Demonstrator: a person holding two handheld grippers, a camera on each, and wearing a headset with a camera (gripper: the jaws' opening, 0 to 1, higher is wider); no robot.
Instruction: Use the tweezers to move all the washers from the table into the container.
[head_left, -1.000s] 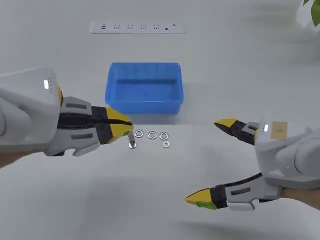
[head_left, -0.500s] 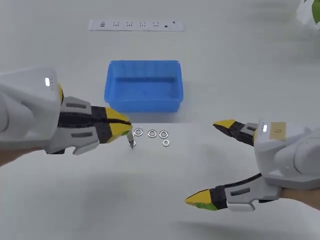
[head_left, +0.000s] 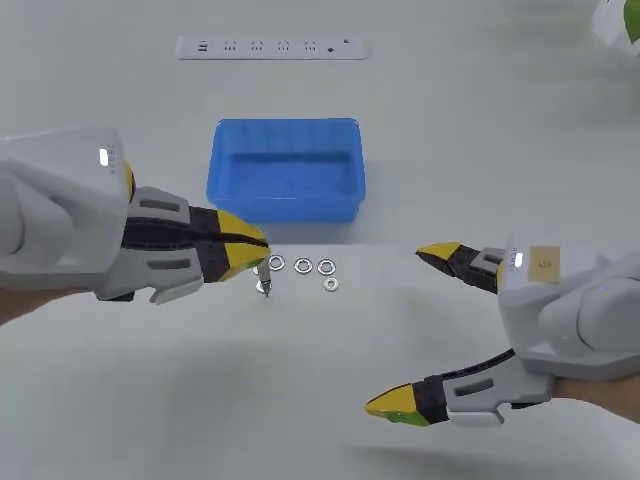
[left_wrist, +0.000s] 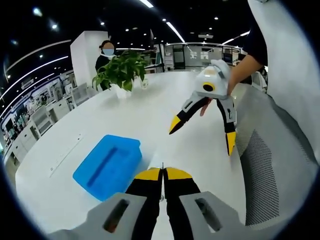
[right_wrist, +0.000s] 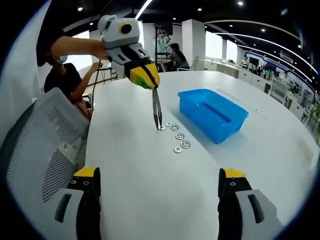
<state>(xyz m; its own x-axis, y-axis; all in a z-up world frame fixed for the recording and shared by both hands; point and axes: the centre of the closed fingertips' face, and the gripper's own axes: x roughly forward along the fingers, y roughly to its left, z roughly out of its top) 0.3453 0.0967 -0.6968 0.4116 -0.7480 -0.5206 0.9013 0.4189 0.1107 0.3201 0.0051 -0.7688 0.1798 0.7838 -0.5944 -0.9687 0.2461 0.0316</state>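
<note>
My left gripper (head_left: 255, 255) is shut on thin metal tweezers (head_left: 262, 280), which point down at the white table. In the right gripper view the tweezers (right_wrist: 157, 110) end at the nearest of several small steel washers (right_wrist: 161, 128); whether they grip it I cannot tell. The other washers (head_left: 303, 266) lie in a short row just right of the tip. The blue container (head_left: 286, 170) stands behind them, and nothing shows inside it. My right gripper (head_left: 408, 328) hovers wide open to the right of the washers, holding nothing.
A white power strip (head_left: 272, 47) lies at the table's far edge. A potted plant (left_wrist: 122, 70) stands further along the table. A mesh chair (right_wrist: 45, 135) sits beside the table, with a person behind it.
The tweezers' tip stays at the left end of the washer row. My right gripper has drifted slightly left. The head camera has shifted a little.
</note>
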